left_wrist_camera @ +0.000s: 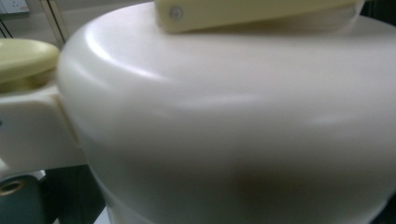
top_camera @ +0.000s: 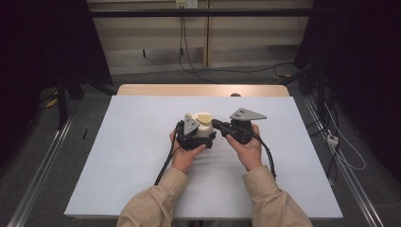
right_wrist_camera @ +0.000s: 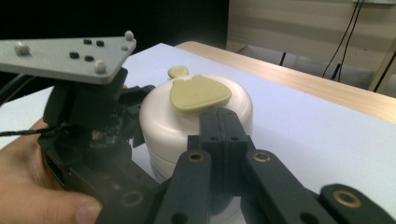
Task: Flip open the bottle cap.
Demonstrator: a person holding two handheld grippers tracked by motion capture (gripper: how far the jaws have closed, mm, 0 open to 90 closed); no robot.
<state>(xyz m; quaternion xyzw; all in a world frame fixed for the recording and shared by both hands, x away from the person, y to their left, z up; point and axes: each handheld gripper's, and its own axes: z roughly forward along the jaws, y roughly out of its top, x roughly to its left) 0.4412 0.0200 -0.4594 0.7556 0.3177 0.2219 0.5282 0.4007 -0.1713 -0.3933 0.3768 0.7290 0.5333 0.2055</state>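
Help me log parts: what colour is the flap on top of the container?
Pale yellow flap, best in the right gripper view.

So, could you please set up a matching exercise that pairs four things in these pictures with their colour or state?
Things:
1. container
2. flat lid tab
3. right claw
4. table cover

Descriptions:
A. pale yellow
B. black, jaws shut together
C. cream white, rounded
D. light grey-white, flat sheet

Pairs: 1-C, 2-A, 3-B, 4-D
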